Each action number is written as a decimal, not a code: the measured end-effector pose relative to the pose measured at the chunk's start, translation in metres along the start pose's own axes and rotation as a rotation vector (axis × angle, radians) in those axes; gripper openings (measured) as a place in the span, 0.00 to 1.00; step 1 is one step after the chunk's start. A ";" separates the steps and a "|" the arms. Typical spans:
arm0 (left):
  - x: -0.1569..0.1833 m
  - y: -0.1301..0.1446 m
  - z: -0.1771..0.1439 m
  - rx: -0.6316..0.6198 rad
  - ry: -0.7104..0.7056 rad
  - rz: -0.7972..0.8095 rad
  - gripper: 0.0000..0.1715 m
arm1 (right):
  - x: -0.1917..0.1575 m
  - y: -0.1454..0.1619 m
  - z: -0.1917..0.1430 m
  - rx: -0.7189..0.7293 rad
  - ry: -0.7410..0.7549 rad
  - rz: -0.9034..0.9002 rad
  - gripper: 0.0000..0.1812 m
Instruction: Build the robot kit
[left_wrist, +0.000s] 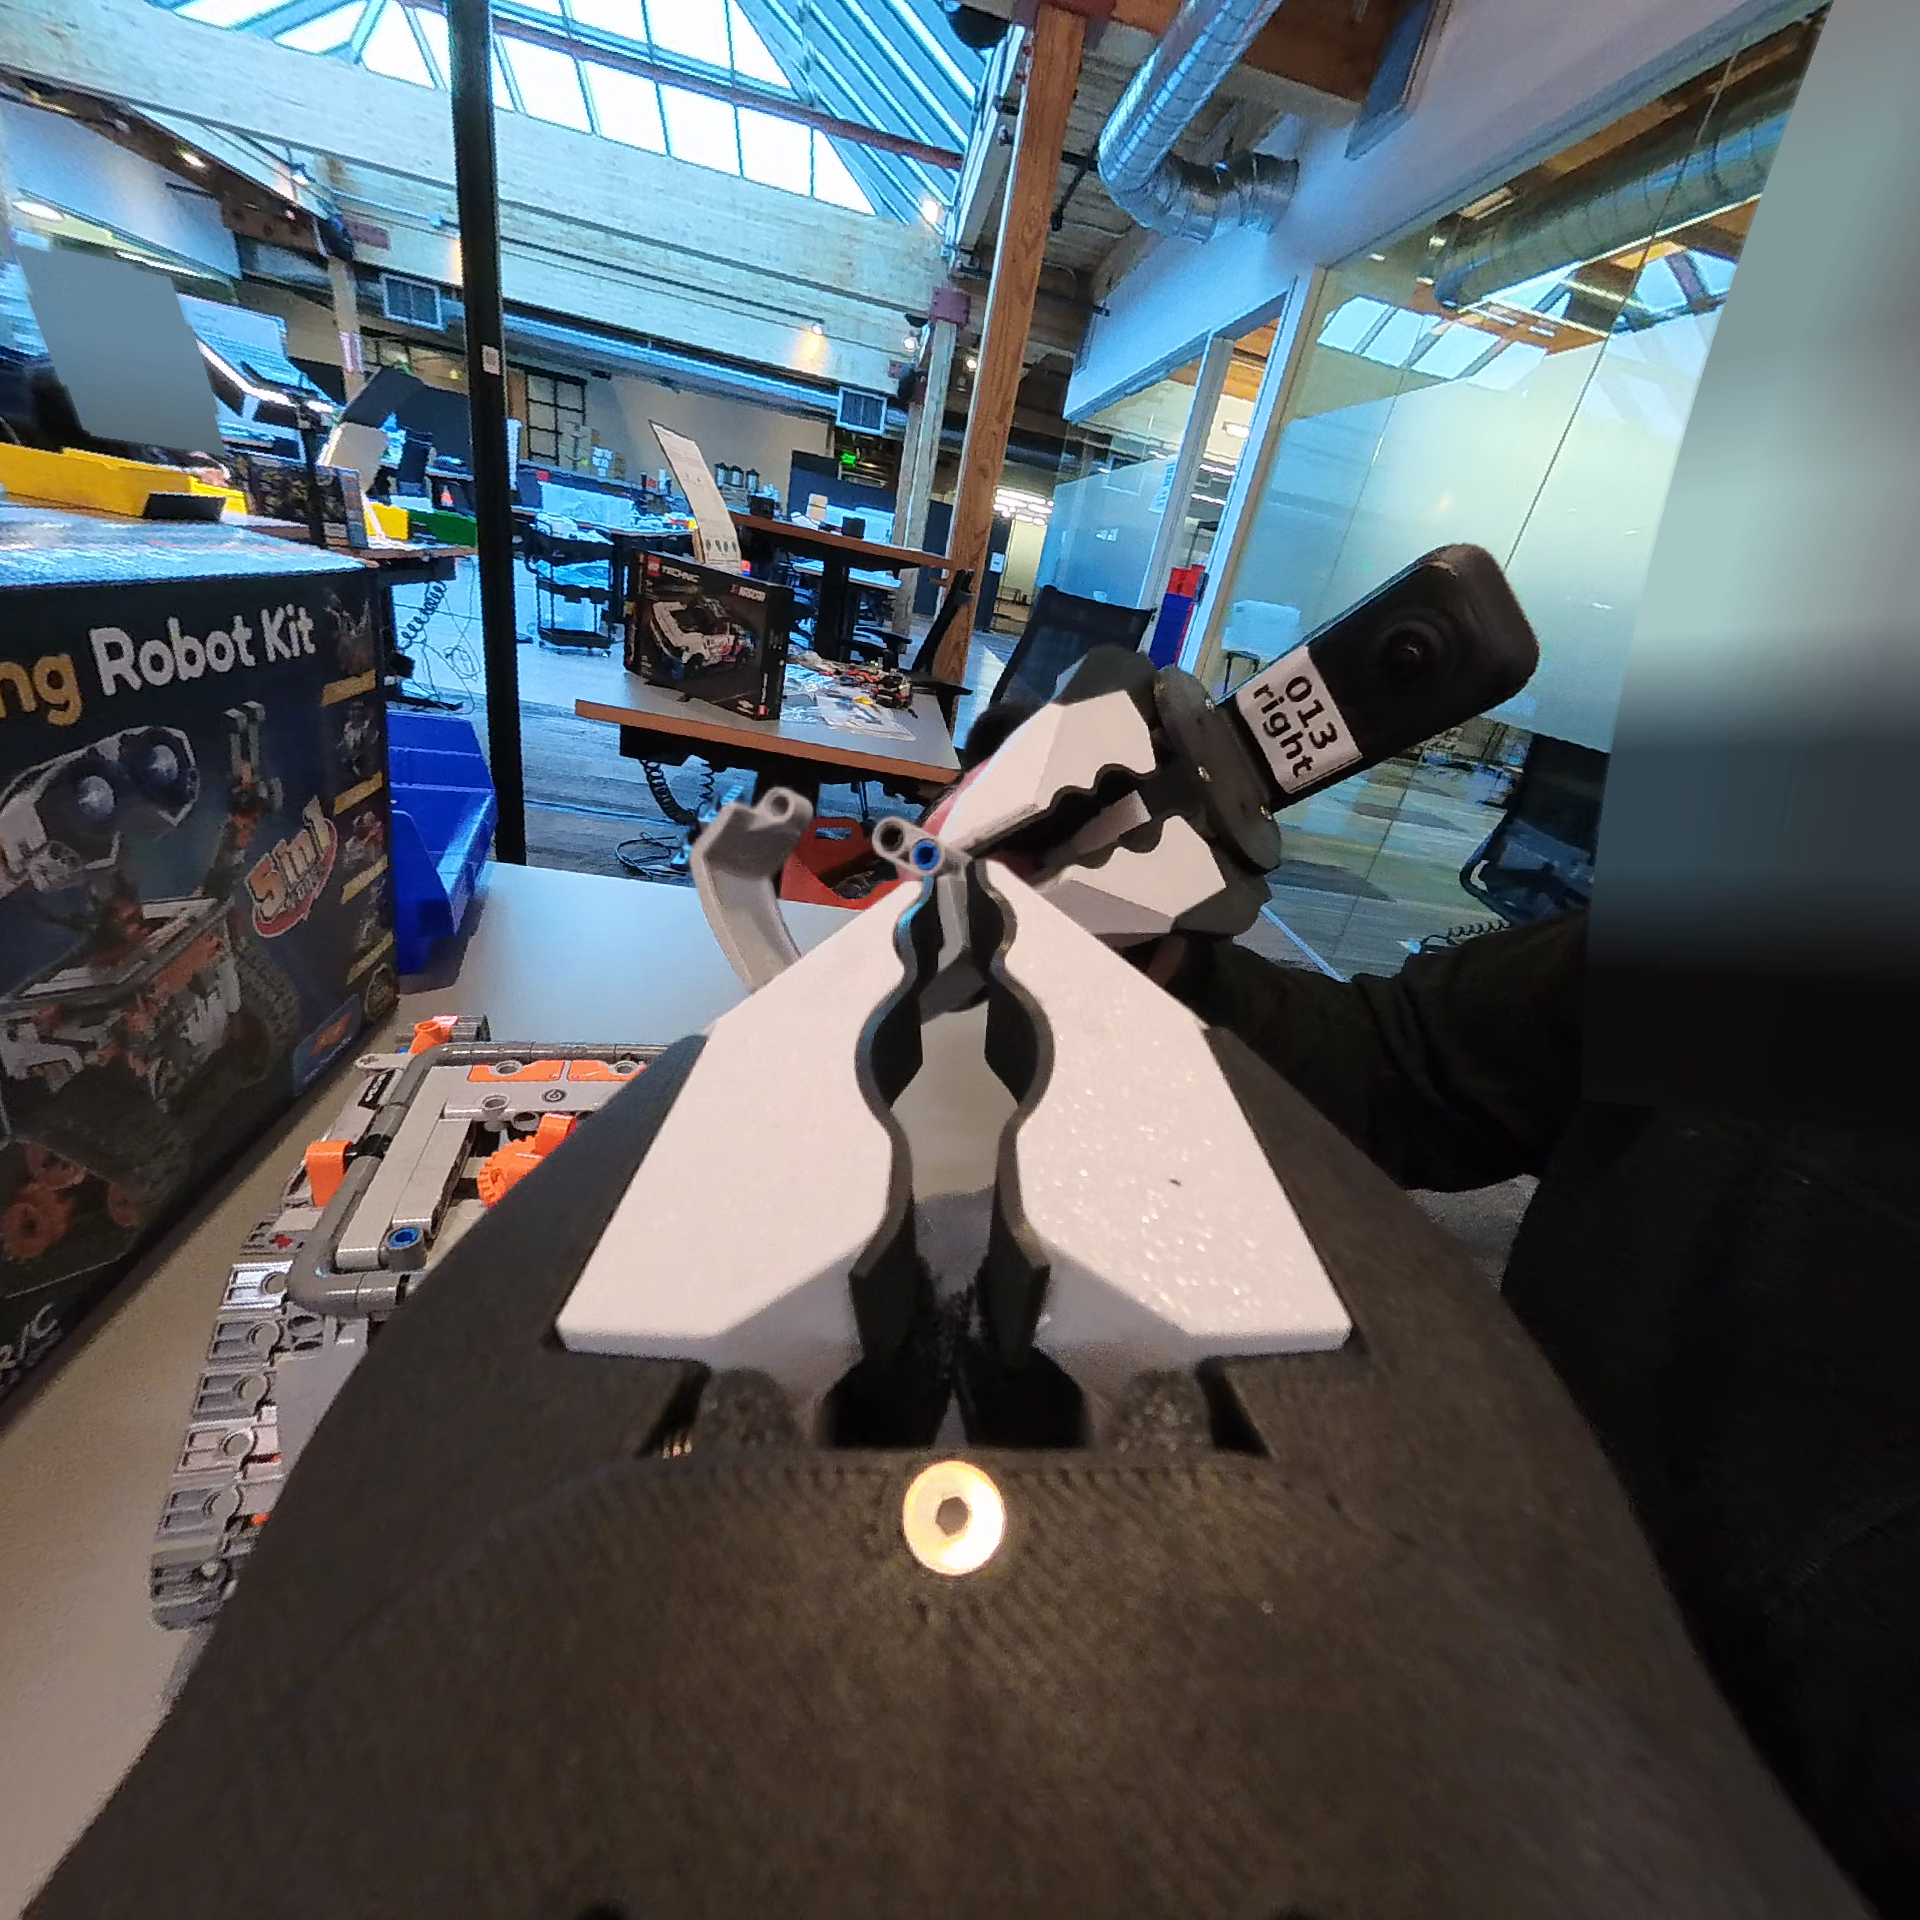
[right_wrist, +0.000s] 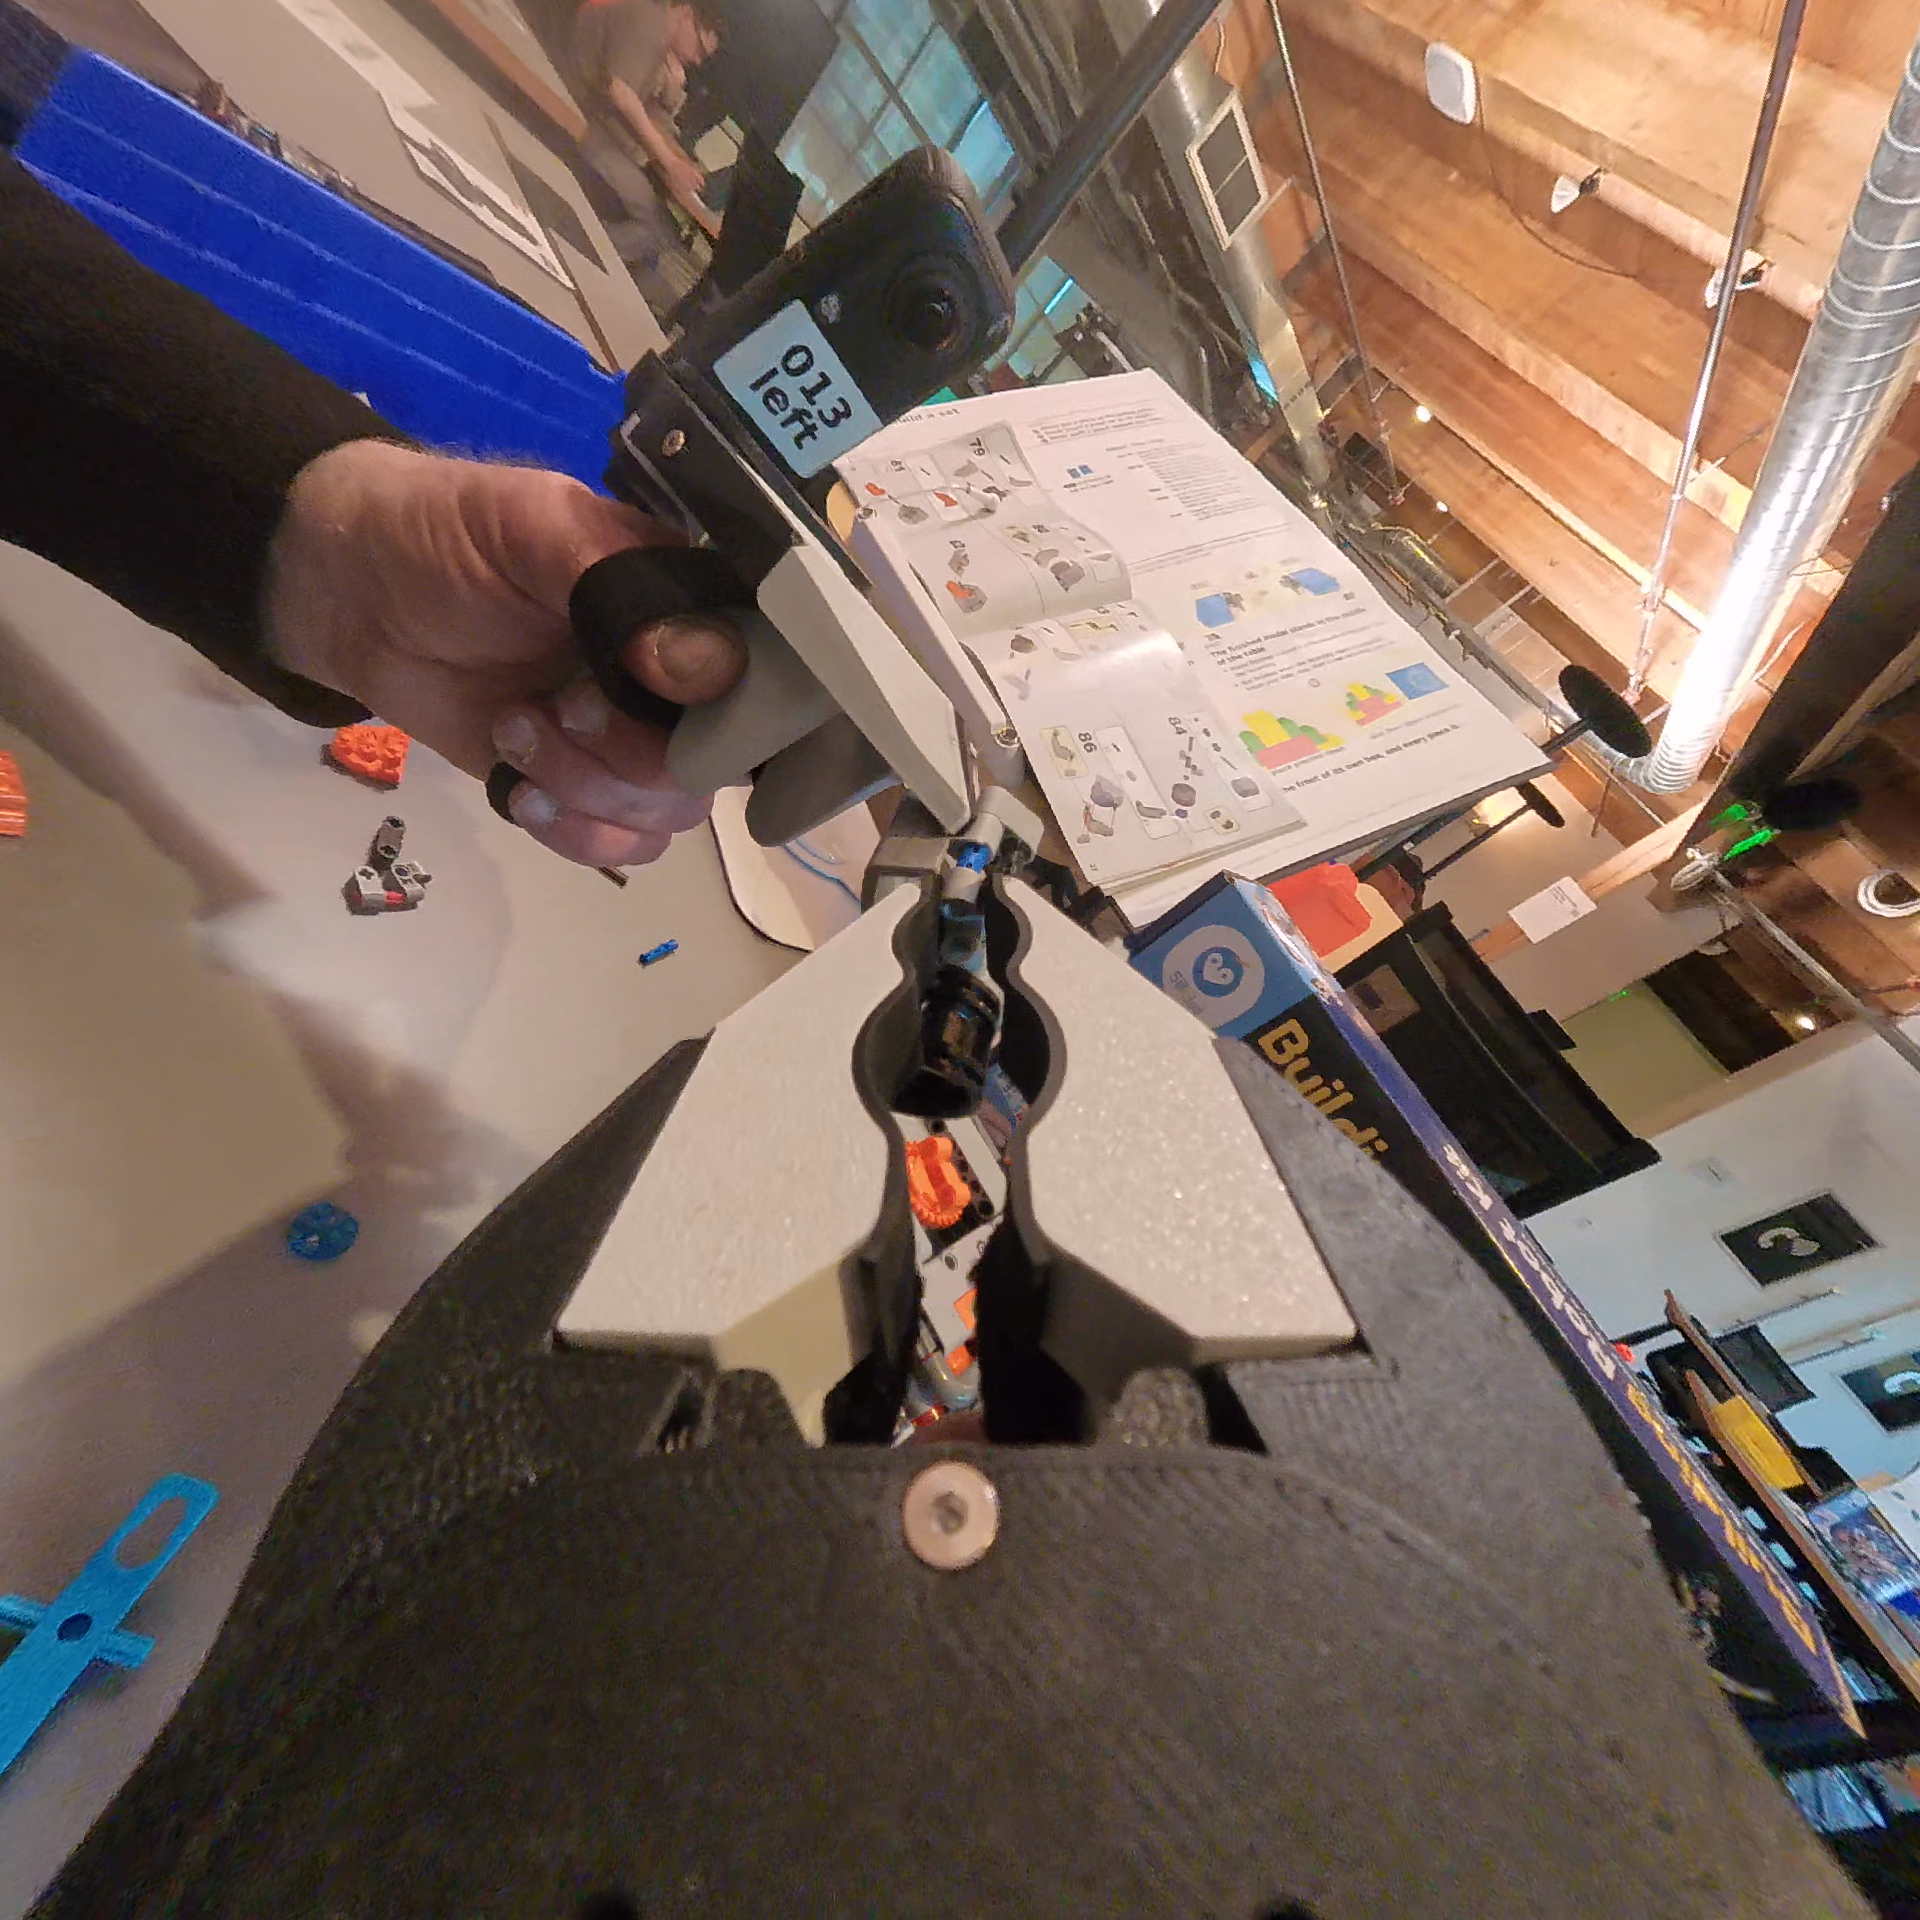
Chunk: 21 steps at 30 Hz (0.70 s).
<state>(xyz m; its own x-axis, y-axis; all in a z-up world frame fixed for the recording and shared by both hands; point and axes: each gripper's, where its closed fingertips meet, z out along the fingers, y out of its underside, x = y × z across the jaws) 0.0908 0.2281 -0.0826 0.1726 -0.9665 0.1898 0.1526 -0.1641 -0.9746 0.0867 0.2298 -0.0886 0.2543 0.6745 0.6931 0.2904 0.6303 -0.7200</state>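
Note:
My left gripper (left_wrist: 940, 894) is shut on a grey curved brick part (left_wrist: 740, 894) with tube ends and a blue pin (left_wrist: 925, 855), held up above the table. My right gripper (right_wrist: 966, 894) is shut on a small black and grey connector piece (right_wrist: 951, 1023). Its tip meets the blue pin (right_wrist: 971, 854) at the grey part. The two grippers touch tip to tip: the right gripper (left_wrist: 977, 847) comes in from the right in the left wrist view, and the left gripper (right_wrist: 971, 805), held by a hand (right_wrist: 447, 623), comes in from the upper left in the right wrist view.
A part-built grey and orange tracked model (left_wrist: 436, 1164) lies on the table under my left gripper, beside a robot kit box (left_wrist: 177, 831) and a blue bin (left_wrist: 436, 821). An open instruction booklet (right_wrist: 1195, 623) stands behind. Loose orange (right_wrist: 369, 753), grey (right_wrist: 384, 878) and blue (right_wrist: 322, 1231) pieces lie on the table. The grippers are tip to tip, or close to it.

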 end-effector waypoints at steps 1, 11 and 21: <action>0.001 0.000 0.000 -0.001 0.006 0.001 0.01 | 0.000 -0.001 0.000 0.006 -0.005 0.006 0.03; -0.004 0.001 0.000 0.014 -0.086 0.079 0.01 | 0.002 0.004 0.004 -0.034 0.016 0.055 0.03; -0.005 -0.001 0.001 0.034 -0.080 0.040 0.01 | 0.005 0.000 -0.002 0.011 -0.009 0.045 0.03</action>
<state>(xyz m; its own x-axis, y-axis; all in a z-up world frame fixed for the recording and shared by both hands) 0.0908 0.2336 -0.0820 0.2558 -0.9532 0.1613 0.1769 -0.1179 -0.9771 0.0902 0.2321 -0.0853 0.2582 0.7057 0.6597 0.2688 0.6034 -0.7507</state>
